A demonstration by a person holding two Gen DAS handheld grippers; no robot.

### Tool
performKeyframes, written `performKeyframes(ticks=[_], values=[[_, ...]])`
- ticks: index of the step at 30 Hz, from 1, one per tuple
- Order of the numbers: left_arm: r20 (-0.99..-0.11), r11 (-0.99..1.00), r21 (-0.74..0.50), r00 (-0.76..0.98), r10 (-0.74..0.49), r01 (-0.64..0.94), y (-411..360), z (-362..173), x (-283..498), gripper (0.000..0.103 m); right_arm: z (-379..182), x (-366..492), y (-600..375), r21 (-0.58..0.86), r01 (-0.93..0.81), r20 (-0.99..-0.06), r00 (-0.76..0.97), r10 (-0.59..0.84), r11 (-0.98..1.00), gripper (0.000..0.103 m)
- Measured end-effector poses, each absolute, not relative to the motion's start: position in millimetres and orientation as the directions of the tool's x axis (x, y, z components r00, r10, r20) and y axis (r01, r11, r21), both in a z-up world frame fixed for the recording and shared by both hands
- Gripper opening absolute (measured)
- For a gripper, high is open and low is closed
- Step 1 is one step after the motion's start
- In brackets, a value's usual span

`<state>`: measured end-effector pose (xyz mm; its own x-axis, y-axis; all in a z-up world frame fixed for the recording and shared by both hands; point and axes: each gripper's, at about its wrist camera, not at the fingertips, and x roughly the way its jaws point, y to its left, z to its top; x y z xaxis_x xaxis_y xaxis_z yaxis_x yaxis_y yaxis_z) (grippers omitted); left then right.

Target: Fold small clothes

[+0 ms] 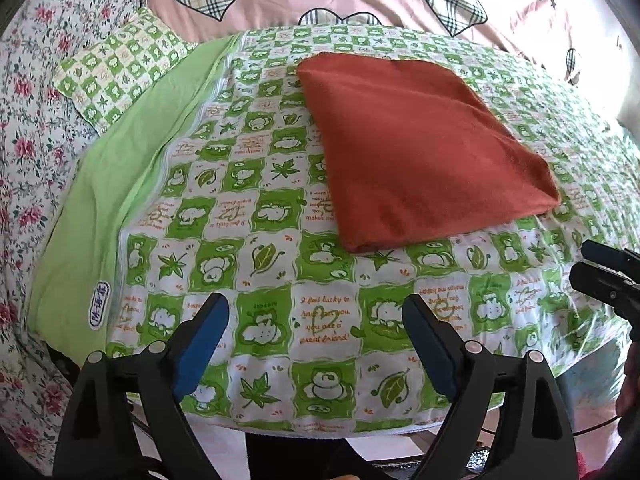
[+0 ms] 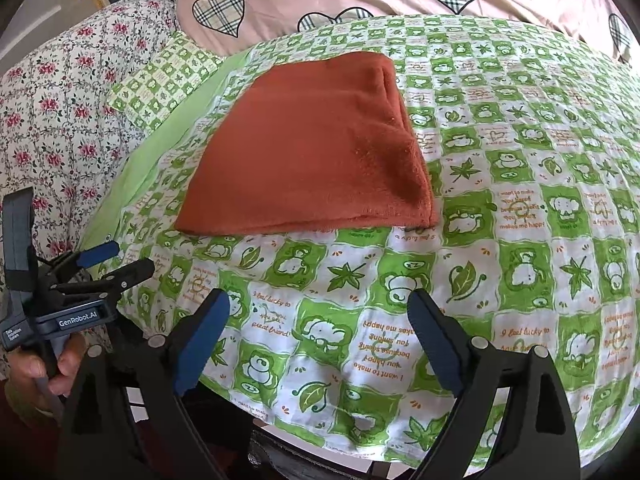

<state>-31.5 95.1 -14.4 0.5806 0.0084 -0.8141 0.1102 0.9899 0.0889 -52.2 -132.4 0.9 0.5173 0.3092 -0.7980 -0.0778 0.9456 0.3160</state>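
Both tongs hang spread and empty at the near edge of the bed: our left tongs point(image 1: 316, 328) and our right tongs point(image 2: 318, 324), blue pads point(image 2: 200, 344) wide apart. We see the rust-red cloth point(image 2: 308, 152) lying folded flat on the green-and-white checked cover point(image 2: 500, 240), beyond the tongs and apart from them. A matching pillow point(image 1: 120, 68) sits far left, beside a floral quilt point(image 1: 28, 120).
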Motion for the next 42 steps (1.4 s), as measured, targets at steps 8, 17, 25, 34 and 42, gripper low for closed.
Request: performKeyframes(ticks=[8, 17, 25, 34, 42], values=[[-0.812, 0.99, 0.103, 0.583, 0.03, 0.093, 91, -11, -14, 0.093, 3, -38, -128, 0.298, -0.122, -0.802, 0.507, 0.317, 0.947, 0.091], [-0.81, 0.989, 0.109, 0.585, 0.029, 0.102, 79, -7, 2, 0.096, -1, -15, -125, 0.3, -0.108, -0.837, 0.447, 0.315, 0.948, 0.092], [-0.79, 0.99, 0.111, 0.613, 0.034, 0.088, 80, 4, 10, 0.097, 32, 0, -126, 0.158, -0.131, -0.794, 0.573, 0.205, 0.979, 0.095], [-0.787, 0.992, 0.1, 0.617, 0.031, 0.077, 79, 8, 10, 0.099, 37, 9, -138, 0.265, -0.141, -0.772, 0.562, 0.298, 0.954, 0.103], [-0.804, 0.992, 0.088, 0.595, 0.018, 0.089, 72, -1, 20, 0.099, 24, 20, -135, 0.235, -0.135, -0.794, 0.544, 0.271, 0.962, 0.103]])
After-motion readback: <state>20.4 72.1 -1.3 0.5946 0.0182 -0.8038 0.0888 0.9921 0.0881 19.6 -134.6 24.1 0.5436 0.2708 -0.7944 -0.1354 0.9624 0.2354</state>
